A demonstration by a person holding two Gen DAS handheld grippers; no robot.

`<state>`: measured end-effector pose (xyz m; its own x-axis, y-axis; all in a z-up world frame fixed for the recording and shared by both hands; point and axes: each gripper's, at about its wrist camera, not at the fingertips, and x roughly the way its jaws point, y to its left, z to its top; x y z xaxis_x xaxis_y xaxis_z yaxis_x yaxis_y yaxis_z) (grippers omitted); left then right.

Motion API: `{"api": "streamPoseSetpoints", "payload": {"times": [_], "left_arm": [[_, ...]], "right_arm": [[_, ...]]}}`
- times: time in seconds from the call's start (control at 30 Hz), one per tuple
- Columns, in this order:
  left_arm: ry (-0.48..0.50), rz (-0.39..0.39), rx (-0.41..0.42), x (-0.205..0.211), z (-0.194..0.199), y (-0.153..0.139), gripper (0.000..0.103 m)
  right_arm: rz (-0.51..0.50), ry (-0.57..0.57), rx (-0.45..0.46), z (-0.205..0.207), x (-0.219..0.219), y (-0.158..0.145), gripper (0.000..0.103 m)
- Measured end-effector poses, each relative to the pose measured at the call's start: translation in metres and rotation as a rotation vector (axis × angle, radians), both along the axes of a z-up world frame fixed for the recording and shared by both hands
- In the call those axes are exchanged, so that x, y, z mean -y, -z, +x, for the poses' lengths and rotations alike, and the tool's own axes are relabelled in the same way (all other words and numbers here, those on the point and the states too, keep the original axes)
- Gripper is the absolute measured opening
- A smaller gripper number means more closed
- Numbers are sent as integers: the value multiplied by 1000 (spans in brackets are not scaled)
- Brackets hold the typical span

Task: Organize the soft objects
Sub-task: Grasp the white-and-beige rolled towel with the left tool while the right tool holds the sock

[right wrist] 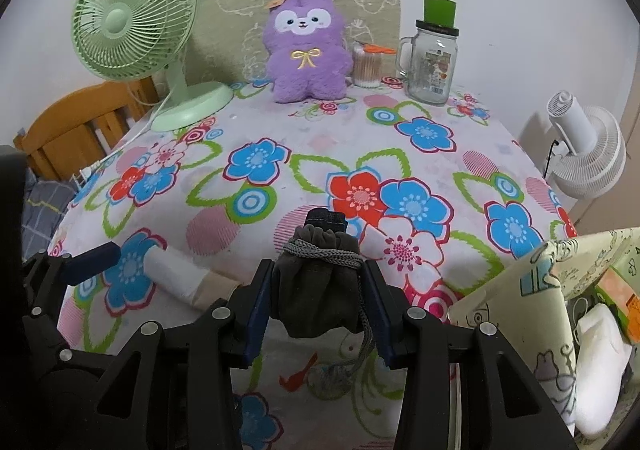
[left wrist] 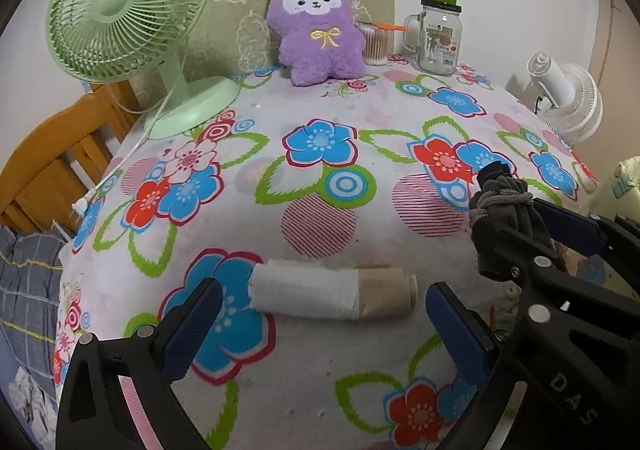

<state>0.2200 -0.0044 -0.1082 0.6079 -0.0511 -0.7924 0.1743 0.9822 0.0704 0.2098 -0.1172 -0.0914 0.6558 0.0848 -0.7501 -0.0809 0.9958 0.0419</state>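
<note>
A rolled white and beige sock (left wrist: 332,294) lies on the flowered tablecloth (left wrist: 320,210), just ahead of my left gripper (left wrist: 328,330). That gripper is open, its blue pads wide apart on either side of the roll and clear of it. My right gripper (right wrist: 318,274) is shut on a dark grey drawstring pouch (right wrist: 320,290), held above the cloth with its cord hanging down. In the left wrist view the pouch (left wrist: 504,202) shows at the right, beside the right gripper (left wrist: 524,226). A purple plush toy (left wrist: 320,30) sits upright at the table's far edge.
A green desk fan (left wrist: 128,6) stands at the back left, its cord trailing off the table. A glass mug jar (left wrist: 438,38) and a cotton swab pot (left wrist: 376,44) stand at the back right. A printed fabric bin (right wrist: 520,290) sits off the right edge, with a white fan (right wrist: 588,154) behind it.
</note>
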Motion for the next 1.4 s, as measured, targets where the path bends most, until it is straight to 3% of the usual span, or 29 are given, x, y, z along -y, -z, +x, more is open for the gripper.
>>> {"api": "streamPoseSetpoints", "payload": {"times": [0.47, 0.63, 0.77, 0.9, 1.4], "left_arm": [[-2, -28, -56, 0, 17, 24, 102], [23, -49, -57, 1, 15, 22, 92], [45, -63, -48, 3, 11, 19, 73], [50, -62, -50, 3, 8, 18, 67], [31, -51, -27, 1, -17, 5, 67]], "right_arm": [[15, 6, -50, 14, 1, 21, 47], [18, 7, -53, 15, 1, 21, 47], [20, 12, -55, 15, 2, 22, 47], [16, 12, -55, 13, 3, 21, 47], [16, -5, -26, -12, 1, 7, 47]]}}
